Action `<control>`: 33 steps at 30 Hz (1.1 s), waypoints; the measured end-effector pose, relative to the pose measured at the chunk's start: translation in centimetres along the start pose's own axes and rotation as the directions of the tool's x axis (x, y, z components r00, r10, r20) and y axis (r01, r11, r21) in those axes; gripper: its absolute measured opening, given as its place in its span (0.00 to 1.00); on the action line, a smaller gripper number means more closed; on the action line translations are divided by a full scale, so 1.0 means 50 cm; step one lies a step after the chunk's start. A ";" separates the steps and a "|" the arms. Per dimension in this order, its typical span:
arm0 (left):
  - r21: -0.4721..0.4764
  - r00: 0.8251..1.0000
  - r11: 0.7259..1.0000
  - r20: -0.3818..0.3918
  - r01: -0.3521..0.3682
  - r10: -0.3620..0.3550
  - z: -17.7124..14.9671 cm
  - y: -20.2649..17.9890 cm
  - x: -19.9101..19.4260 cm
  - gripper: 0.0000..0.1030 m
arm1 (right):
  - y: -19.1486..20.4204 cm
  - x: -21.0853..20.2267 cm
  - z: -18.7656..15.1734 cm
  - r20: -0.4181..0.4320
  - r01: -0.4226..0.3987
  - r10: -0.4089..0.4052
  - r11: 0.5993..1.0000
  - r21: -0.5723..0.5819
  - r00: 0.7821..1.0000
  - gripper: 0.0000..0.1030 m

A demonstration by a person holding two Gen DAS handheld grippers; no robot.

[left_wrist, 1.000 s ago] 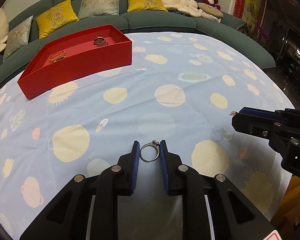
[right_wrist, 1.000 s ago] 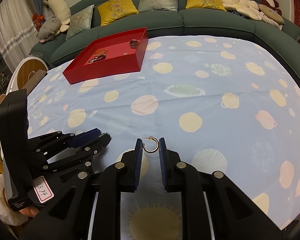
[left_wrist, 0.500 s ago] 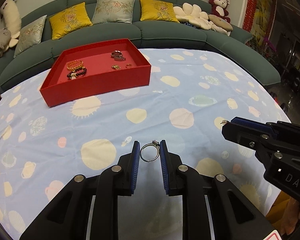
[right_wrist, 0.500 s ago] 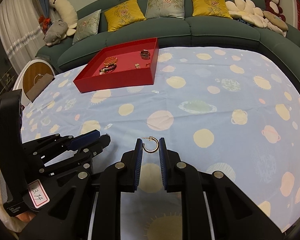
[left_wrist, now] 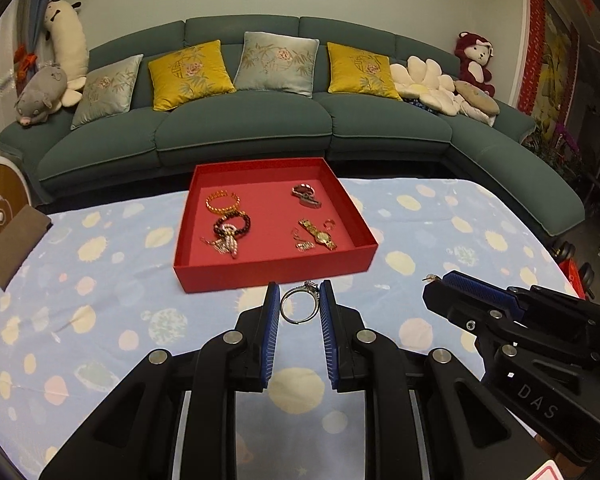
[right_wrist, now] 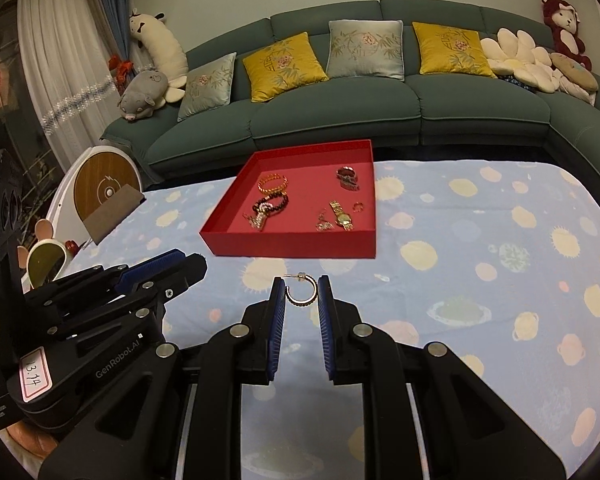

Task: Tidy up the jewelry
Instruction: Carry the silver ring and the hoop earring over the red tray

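Observation:
My left gripper [left_wrist: 299, 304] is shut on a silver ring [left_wrist: 299, 307] with a stone on top, held above the tablecloth in front of the red tray [left_wrist: 274, 274]. Between the blue pads of my right gripper [right_wrist: 301, 292], which is shut, sits a gold hoop earring [right_wrist: 300, 295], also in the air short of the red tray [right_wrist: 292, 247]. The tray holds a gold bangle [left_wrist: 222, 202], a dark bead bracelet [left_wrist: 232, 225], a gold watch [left_wrist: 318, 234], a small ring [left_wrist: 330, 223] and other pieces. Each gripper shows in the other's view: right gripper [left_wrist: 434, 279], left gripper [right_wrist: 188, 262].
A blue cloth with pale planets [left_wrist: 100, 300] covers the table. A green sofa [left_wrist: 260, 128] with cushions and plush toys runs behind it. At the left edge stand a brown card [left_wrist: 14, 240], a round wooden-faced device [right_wrist: 104, 188] and a small mirror [right_wrist: 46, 258].
Both grippers have risen with their pieces still held. The views have tilted up, so the tray's inside and the whole sofa now show. The tray has shifted toward the middle.

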State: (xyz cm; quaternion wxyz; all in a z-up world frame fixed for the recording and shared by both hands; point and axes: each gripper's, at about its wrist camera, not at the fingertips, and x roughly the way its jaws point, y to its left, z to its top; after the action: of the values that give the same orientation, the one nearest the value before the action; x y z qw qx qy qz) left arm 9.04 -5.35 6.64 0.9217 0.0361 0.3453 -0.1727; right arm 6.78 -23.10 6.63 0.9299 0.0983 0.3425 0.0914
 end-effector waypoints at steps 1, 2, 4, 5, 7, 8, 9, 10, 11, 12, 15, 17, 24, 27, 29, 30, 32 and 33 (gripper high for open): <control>0.000 1.000 1.000 0.009 -0.010 0.010 0.010 0.007 0.000 0.17 | 0.007 0.004 0.010 0.007 -0.003 0.003 1.000 -0.006 1.000 0.15; 0.002 1.000 1.000 0.018 -0.016 0.016 0.021 0.013 0.000 0.17 | 0.013 0.008 0.018 0.012 -0.005 0.005 1.000 -0.010 1.000 0.15; 0.003 0.999 0.999 0.036 -0.033 0.033 0.040 0.023 0.000 0.17 | 0.023 0.016 0.039 0.022 -0.013 0.014 1.000 -0.015 1.000 0.15; 0.006 0.998 0.999 0.045 -0.040 0.039 0.051 0.027 0.002 0.17 | 0.027 0.019 0.047 0.027 -0.015 0.015 1.000 -0.018 1.000 0.15; 0.012 0.997 0.998 0.060 -0.053 0.053 0.071 0.033 0.008 0.17 | 0.036 0.027 0.067 0.038 -0.015 0.016 0.999 -0.031 0.999 0.15; 0.017 0.996 0.998 0.068 -0.059 0.058 0.079 0.036 0.011 0.17 | 0.040 0.030 0.077 0.045 -0.013 0.015 0.999 -0.037 0.999 0.15; 0.021 0.995 0.997 0.076 -0.069 0.068 0.087 0.040 0.015 0.17 | 0.042 0.032 0.085 0.051 -0.011 0.013 0.999 -0.041 0.999 0.15; 0.022 0.994 0.997 0.082 -0.076 0.074 0.096 0.044 0.020 0.17 | 0.042 0.037 0.095 0.056 -0.012 0.014 0.999 -0.041 0.998 0.15; 0.021 0.993 0.996 0.086 -0.083 0.081 0.104 0.049 0.026 0.17 | 0.042 0.041 0.103 0.059 -0.011 0.013 0.999 -0.040 0.998 0.15; 0.018 0.992 0.996 0.089 -0.088 0.086 0.111 0.055 0.031 0.17 | 0.040 0.045 0.111 0.063 -0.009 0.011 0.999 -0.038 0.998 0.15; 0.025 0.989 0.993 0.100 -0.112 0.109 0.129 0.067 0.053 0.17 | 0.031 0.064 0.137 0.077 0.005 -0.003 0.999 -0.034 0.997 0.15; 0.034 0.986 0.990 0.109 -0.134 0.129 0.139 0.074 0.069 0.17 | 0.025 0.081 0.156 0.080 0.011 -0.008 0.999 -0.030 0.997 0.15; 0.023 0.983 0.987 0.098 -0.158 0.155 0.161 0.105 0.145 0.17 | 0.013 0.156 0.197 0.061 0.031 -0.029 0.999 -0.029 0.998 0.15; 0.015 0.983 0.986 0.081 -0.166 0.164 0.164 0.118 0.184 0.17 | 0.006 0.193 0.207 0.044 0.044 -0.042 0.998 -0.039 0.998 0.15; 0.013 0.983 0.985 0.063 -0.171 0.170 0.164 0.128 0.209 0.17 | 0.000 0.220 0.212 0.029 0.051 -0.050 0.998 -0.039 0.998 0.15; 0.014 0.983 0.984 0.057 -0.175 0.174 0.164 0.133 0.220 0.17 | -0.003 0.234 0.215 0.019 0.051 -0.051 0.998 -0.035 0.999 0.15; 0.021 0.982 0.982 0.048 -0.186 0.185 0.163 0.140 0.239 0.17 | -0.008 0.259 0.218 0.003 0.050 -0.050 0.998 -0.033 0.999 0.15; 0.024 0.981 0.981 0.045 -0.190 0.189 0.164 0.142 0.247 0.17 | -0.009 0.271 0.218 -0.006 0.049 -0.050 0.998 -0.036 0.999 0.15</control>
State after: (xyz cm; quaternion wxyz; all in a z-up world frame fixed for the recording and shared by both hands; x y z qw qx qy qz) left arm 25.25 -3.82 4.46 0.9405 0.0782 0.3182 -0.0898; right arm 24.12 -21.61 6.26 0.9323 0.0730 0.3462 0.0747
